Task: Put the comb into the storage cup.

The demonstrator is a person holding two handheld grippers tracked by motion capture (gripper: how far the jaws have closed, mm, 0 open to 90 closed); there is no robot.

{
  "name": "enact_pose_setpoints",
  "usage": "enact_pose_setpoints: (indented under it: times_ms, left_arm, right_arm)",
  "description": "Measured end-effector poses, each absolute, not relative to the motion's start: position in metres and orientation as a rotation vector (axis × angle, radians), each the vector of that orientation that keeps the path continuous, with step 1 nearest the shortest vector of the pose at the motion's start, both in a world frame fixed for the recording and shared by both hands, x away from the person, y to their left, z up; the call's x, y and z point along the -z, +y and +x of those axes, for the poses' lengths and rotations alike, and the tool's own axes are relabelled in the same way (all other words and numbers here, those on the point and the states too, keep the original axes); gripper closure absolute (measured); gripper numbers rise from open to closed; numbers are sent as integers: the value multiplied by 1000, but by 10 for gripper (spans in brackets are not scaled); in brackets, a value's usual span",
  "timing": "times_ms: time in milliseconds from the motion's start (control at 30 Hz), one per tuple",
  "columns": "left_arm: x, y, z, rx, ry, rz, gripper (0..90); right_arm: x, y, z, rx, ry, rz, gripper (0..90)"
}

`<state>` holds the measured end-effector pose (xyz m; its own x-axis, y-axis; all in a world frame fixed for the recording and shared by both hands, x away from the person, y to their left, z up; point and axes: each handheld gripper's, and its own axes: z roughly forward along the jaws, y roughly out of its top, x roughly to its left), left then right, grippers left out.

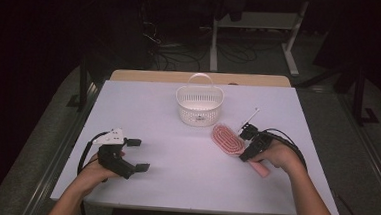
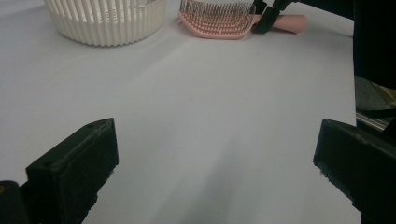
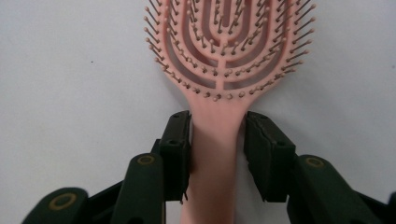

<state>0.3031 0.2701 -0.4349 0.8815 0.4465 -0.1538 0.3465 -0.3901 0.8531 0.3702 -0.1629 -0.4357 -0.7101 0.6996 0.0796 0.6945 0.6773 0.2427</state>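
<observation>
Pink plastic sits between the right tongs [image 3: 217, 154]: in the right gripper view their two black jaws flank the neck of the hairbrush [image 3: 219, 93], the left one pressed against the handle, the right one at its edge, with only a sliver of shade at that side. No earlier picture is at hand, so I tell only that they pinch the handle. That close view shows the bristle rows and the curved slots of the brush head, filling the upper middle of the frame. The high view gives what it cannot: the right tongs [image 1: 249, 141] lie right of centre, the brush [image 1: 229, 140] flat on the white worktop [image 1: 173, 186], its head pointing to the upper left and its handle end poking out below the hand. Just above it stands a white basket [image 1: 199, 105], apart from the brush. The left tongs [image 1: 138, 154], at lower left, are spread wide over bare worktop. The left gripper view looks level along the surface, with basket [image 2: 107, 23] at upper left and brush [image 2: 219, 23] bristles-up at top centre.
</observation>
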Motion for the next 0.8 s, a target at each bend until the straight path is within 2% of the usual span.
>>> enact_pose_setpoints:
  times_ms: [233,300,800]
  left_arm:
    - [434,270,303,-121,571,2016,0]
    - [434,270,303,-121,571,2016,0]
    - [434,269,302,-124,569,2018,0]
  right_arm:
    - [436,-159,369,-360,2853,1182,633]
    - [436,-157,369,-341,2842,1173,668]
    - [436,-152,370,-279,2818,1216,686]
